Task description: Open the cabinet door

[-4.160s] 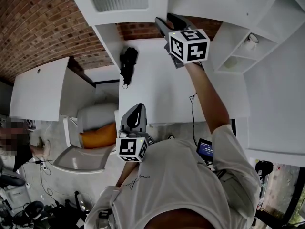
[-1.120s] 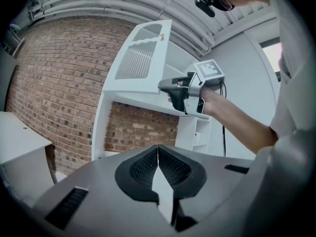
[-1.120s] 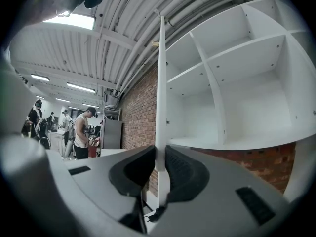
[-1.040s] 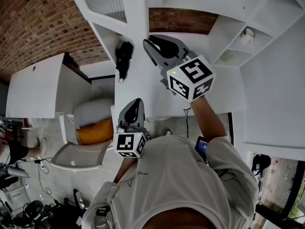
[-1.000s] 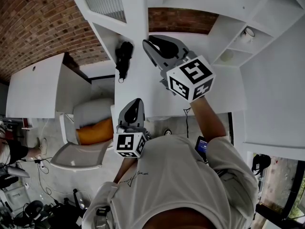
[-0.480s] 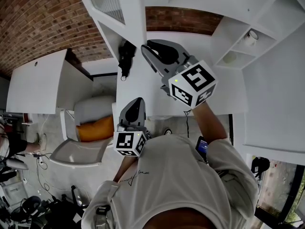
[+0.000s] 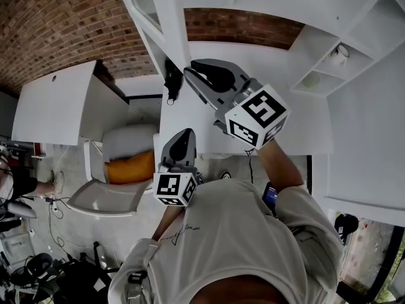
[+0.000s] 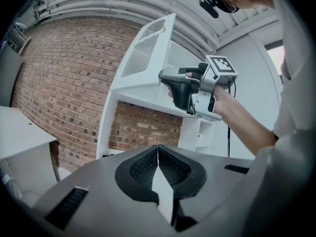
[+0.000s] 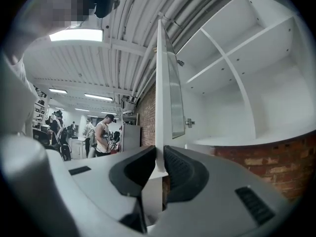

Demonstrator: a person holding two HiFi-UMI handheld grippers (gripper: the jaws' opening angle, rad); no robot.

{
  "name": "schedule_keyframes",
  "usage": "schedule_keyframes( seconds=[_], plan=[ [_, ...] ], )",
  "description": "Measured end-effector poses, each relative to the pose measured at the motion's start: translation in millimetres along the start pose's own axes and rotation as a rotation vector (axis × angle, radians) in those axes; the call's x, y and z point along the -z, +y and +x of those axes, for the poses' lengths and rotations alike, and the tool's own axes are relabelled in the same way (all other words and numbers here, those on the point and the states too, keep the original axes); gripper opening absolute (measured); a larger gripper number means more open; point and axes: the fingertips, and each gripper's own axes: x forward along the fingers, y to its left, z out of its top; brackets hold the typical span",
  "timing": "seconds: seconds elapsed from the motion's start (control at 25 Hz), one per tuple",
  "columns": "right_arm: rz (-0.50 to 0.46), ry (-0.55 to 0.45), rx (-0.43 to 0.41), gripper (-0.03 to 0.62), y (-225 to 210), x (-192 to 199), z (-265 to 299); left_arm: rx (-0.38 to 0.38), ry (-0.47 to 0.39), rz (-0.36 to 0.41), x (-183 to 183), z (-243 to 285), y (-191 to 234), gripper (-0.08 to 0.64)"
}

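My right gripper (image 9: 159, 166) clenched on free edge of cabinet door (image 9: 163, 78): thin panel pinched so level pull swings it on hinge. Door edge-on to me, standing well out from cabinet (image 9: 232, 83), shelves bared (mostly done, I judge). My left gripper (image 8: 158, 152) closed on nothing, parked low, clear of door's arc. Count: one door, two grippers, one hinge plate (image 9: 190, 123) seen.

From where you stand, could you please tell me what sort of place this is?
Probably an indoor lab or workshop: a brick wall, white shelving with a cabinet door, bare ceiling pipes, and people working in the background.
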Motion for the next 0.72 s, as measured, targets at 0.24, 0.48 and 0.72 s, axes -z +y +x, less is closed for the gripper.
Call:
schedule_keyframes(
  seconds=[0.24,0.48,0.72],
  plan=[
    [-0.005,-0.006,-0.035,0.063,12,1,4,-0.017,0.0,-0.002,1,-7,5,0.017],
    [-0.006,-0.011,-0.059,0.063,20,2,10,-0.026,0.006,-0.007,4,-10,8,0.017],
    [-0.013,-0.013,-0.092,0.063,32,0,17,-0.035,0.009,-0.008,3,-14,12,0.017]
  ],
)
